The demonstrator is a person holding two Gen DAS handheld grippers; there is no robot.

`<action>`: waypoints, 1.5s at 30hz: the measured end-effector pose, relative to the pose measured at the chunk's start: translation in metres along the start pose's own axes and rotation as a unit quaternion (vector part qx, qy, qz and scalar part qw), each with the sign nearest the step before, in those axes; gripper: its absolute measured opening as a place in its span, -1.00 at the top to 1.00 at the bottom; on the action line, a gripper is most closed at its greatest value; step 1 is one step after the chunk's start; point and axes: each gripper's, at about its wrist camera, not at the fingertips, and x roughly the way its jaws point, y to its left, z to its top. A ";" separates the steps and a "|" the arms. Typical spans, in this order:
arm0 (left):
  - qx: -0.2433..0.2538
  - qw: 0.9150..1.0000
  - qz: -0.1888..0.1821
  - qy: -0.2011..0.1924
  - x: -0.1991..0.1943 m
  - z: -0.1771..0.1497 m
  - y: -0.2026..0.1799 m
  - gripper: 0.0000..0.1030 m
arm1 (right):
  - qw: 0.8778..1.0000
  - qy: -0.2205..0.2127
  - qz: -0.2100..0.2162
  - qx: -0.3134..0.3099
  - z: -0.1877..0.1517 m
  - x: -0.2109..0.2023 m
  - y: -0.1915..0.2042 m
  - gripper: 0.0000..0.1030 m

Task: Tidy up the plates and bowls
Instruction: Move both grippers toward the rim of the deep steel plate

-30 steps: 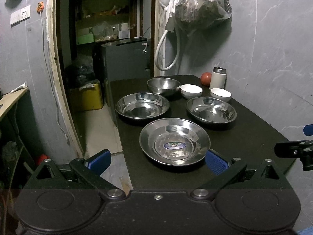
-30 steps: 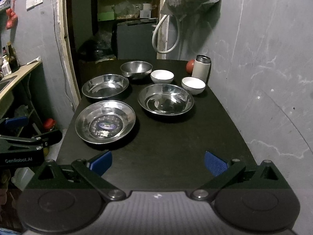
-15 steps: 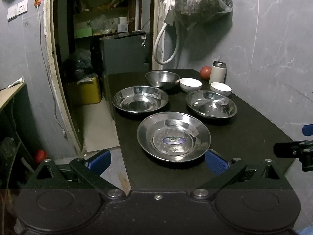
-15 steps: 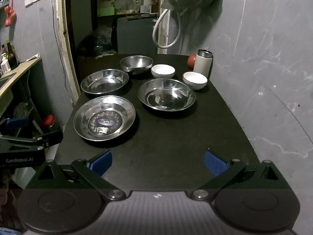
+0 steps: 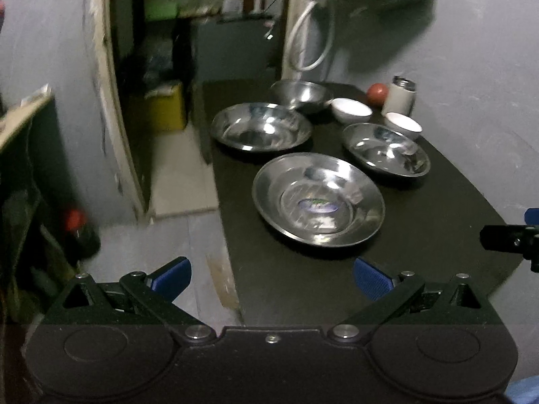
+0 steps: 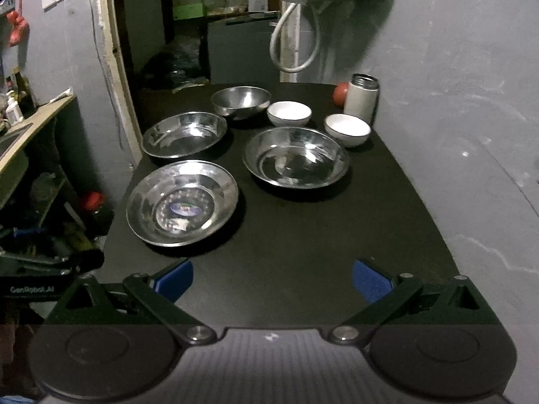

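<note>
**Desk:** What lay on the dark surface [image 6: 303, 235]?

**Photographer:** Three steel plates, a steel bowl and two white bowls. The plate with an oval sticker [image 6: 182, 202] sat nearest the front edge, toward the left side. A second steel plate [image 6: 184, 133] lay behind it along the left edge, and a third steel plate [image 6: 295, 157] sat to the right of both, near the middle. The steel bowl [image 6: 241, 101] stood toward the far edge, with one white bowl [image 6: 289, 113] just beside it on the right. The other white bowl [image 6: 347, 130] sat near the right edge, close to the third plate's far rim.

**Desk:** Anything else?

**Photographer:** A white flask with a metal cap [image 6: 361, 99] stood upright at the far right corner, and a red round fruit [image 6: 341, 93] lay just beside it.

**Desk:** And the grippers?

**Photographer:** The left gripper [image 5: 271, 277] hovered over the front left corner of the surface, jaws wide apart and empty, its blue pads [image 5: 372, 277] short of the stickered plate. The right gripper [image 6: 273, 279] hovered above the front edge, jaws likewise spread and holding nothing. Neither touched any dish.
</note>
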 end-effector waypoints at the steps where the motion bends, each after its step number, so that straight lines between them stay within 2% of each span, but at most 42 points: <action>1: -0.011 1.000 0.001 0.003 0.001 0.001 0.005 -0.99 | 1.000 -0.001 0.005 -0.001 0.003 0.003 0.000 -1.00; 9: -0.053 0.998 0.000 0.037 0.011 0.013 0.027 -0.98 | 0.999 0.002 0.053 -0.013 0.031 0.038 0.004 -1.00; 15: -0.075 0.996 0.016 0.047 0.029 0.029 0.033 -0.98 | 0.995 -0.004 0.089 -0.039 0.057 0.069 0.004 -0.99; 18: -0.084 0.995 0.027 0.050 0.040 0.043 0.034 -0.98 | 0.995 -0.002 0.095 -0.043 0.068 0.083 -0.002 -0.99; 28: -0.061 0.993 0.083 0.048 0.074 0.100 0.016 -0.98 | 0.987 -0.012 0.158 0.023 0.089 0.115 -0.040 -0.99; 34: -0.087 0.990 0.105 0.039 0.095 0.125 0.023 -0.98 | 0.982 -0.025 0.185 0.029 0.094 0.129 -0.036 -0.99; 40: -0.106 0.989 0.102 0.023 0.118 0.148 0.036 -0.98 | 0.979 -0.037 0.196 0.035 0.106 0.142 -0.021 -0.96; 45: -0.119 0.991 0.059 0.020 0.147 0.161 0.050 -0.90 | 0.982 -0.047 0.180 0.034 0.121 0.157 -0.005 -0.84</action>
